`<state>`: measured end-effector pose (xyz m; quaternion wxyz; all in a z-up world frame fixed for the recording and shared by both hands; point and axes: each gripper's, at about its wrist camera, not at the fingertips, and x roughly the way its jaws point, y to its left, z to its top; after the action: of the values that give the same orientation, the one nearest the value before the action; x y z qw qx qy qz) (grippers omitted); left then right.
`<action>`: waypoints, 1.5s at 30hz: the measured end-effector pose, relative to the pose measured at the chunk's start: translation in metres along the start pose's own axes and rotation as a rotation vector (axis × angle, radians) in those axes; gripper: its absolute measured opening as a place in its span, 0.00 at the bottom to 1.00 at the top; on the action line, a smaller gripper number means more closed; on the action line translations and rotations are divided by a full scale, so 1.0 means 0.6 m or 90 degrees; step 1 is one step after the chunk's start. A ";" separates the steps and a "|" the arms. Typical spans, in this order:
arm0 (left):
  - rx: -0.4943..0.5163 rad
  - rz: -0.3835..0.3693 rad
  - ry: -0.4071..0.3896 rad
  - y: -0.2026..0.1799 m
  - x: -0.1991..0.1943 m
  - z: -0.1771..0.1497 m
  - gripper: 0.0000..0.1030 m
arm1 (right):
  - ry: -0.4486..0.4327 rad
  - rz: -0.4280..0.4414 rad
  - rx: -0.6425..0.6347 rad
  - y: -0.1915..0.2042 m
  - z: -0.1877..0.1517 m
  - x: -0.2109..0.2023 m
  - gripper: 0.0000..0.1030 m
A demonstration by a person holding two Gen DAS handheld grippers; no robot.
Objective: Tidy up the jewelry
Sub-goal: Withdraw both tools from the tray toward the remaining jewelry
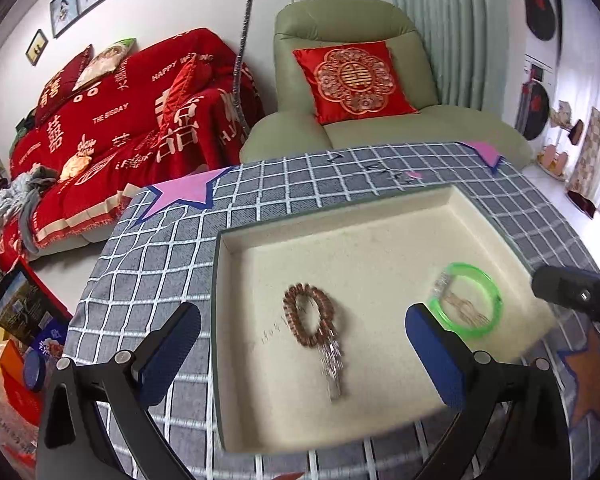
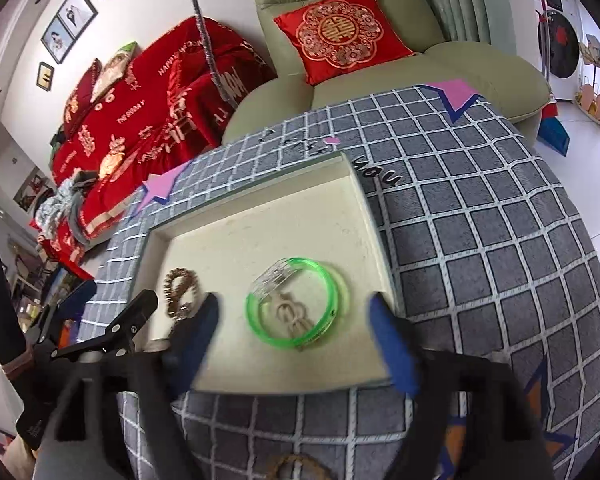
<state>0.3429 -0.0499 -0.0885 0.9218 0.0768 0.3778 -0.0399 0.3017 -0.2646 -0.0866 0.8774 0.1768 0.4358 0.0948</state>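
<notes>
Jewelry: two pieces lie in the tray [image 1: 380, 436], which sits on the checked cloth [image 1: 148, 264]. A brown bead bracelet [image 1: 310, 314] with a silvery tassel lies left of centre; a green bangle [image 1: 468, 300] lies toward the right wall, with a small pale ornament [image 2: 290, 312] inside its ring. The pieces are well apart and touch neither wall.

At least one item is left: the right wrist view shows a brown beaded ring [image 2: 296, 466] on the cloth just below the tray's near edge, partly cut off. Judged partway done.

Left gripper [image 1: 300, 356] hangs over the tray's near left part, tilted down, jaws spread wide, nothing between them. Right gripper [image 2: 296, 344] hangs over the near right part, likewise tilted down; its jaws stand apart, straddling the bangle without touching it.
</notes>
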 end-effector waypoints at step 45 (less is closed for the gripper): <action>-0.043 -0.072 0.065 0.037 -0.281 -0.338 1.00 | 0.028 -0.035 -0.116 0.069 -0.317 -0.245 1.00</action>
<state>0.0860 0.0096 -0.1102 0.8996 0.0258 0.4295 -0.0750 0.0609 -0.2306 -0.0687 0.8823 0.0824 0.4493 0.1138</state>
